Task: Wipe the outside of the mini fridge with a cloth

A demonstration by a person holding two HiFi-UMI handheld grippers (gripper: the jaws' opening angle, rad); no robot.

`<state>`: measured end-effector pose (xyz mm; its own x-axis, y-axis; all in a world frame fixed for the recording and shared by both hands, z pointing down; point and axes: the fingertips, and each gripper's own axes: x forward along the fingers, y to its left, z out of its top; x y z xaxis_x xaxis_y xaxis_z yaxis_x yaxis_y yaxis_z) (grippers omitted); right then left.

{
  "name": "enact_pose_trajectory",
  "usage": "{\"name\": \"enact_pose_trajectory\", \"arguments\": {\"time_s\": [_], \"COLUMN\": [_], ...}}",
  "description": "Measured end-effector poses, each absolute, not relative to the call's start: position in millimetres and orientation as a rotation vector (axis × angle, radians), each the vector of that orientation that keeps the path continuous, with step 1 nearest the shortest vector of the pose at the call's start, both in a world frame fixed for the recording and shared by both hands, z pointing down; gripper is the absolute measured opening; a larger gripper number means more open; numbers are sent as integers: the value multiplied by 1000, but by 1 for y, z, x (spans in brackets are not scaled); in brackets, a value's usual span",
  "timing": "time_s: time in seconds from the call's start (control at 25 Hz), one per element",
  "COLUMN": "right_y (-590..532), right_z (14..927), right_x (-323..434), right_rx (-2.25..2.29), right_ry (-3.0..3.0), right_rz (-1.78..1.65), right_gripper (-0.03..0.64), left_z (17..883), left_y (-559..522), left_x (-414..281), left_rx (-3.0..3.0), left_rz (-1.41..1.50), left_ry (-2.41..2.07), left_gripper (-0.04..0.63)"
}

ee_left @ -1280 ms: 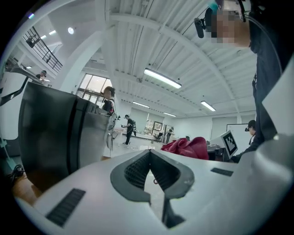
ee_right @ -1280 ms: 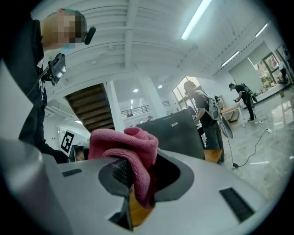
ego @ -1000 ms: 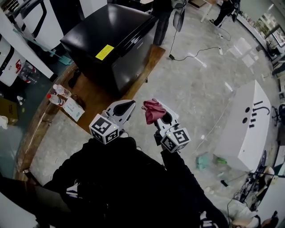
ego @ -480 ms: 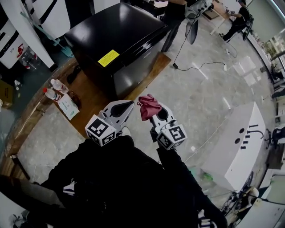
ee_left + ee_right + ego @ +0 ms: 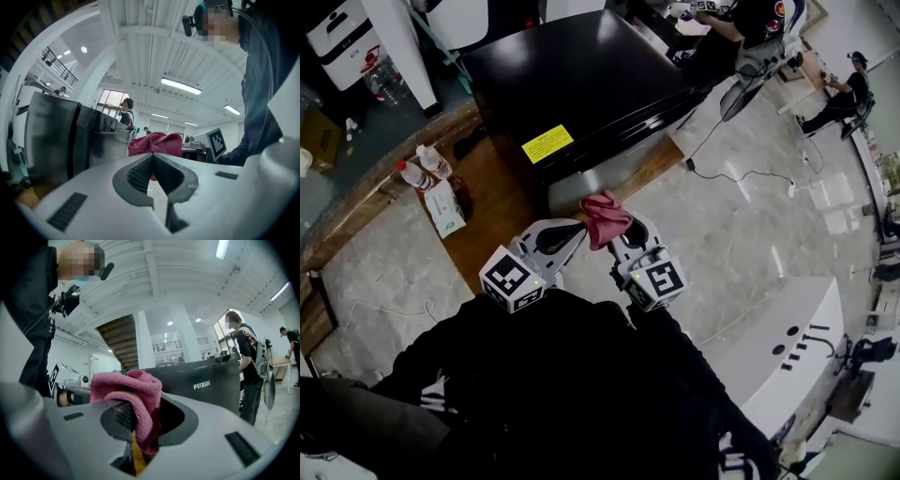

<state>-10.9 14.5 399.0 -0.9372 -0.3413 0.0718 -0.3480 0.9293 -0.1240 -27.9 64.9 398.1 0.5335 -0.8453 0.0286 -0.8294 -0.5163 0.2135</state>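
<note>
Mini fridge is set on a wooden platform, just beyond both grippers. A bunched pink cloth is pinched by the right gripper; the left gripper is pressed together, empty. The loose wad could be dragged free, or the gloss scraped by bare jaws. Bottles are stood at left; a cable is trailed at right.

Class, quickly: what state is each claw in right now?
Left claw: closed, holding nothing.
Right claw: closed on the pink cloth.
</note>
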Motion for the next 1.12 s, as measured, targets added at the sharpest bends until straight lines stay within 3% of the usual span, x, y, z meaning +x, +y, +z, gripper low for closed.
{"name": "enact_pose_trajectory", "arguments": {"time_s": [0.6,1.12], "right_y": [-15,-52], "right_z": [416,418], "right_x": [-69,-59], "right_rx": [98,106], "right_ry": [-2976,-2986], "right_rz": [265,333], "right_gripper": [92,92], "left_z": [399,397], "left_y": [58,19], "left_x": [-75,-55], "left_rx": [2040,1986], "left_rz": [-118,-98], "left_ry": [-2110,-2221], "left_gripper": [6,6]}}
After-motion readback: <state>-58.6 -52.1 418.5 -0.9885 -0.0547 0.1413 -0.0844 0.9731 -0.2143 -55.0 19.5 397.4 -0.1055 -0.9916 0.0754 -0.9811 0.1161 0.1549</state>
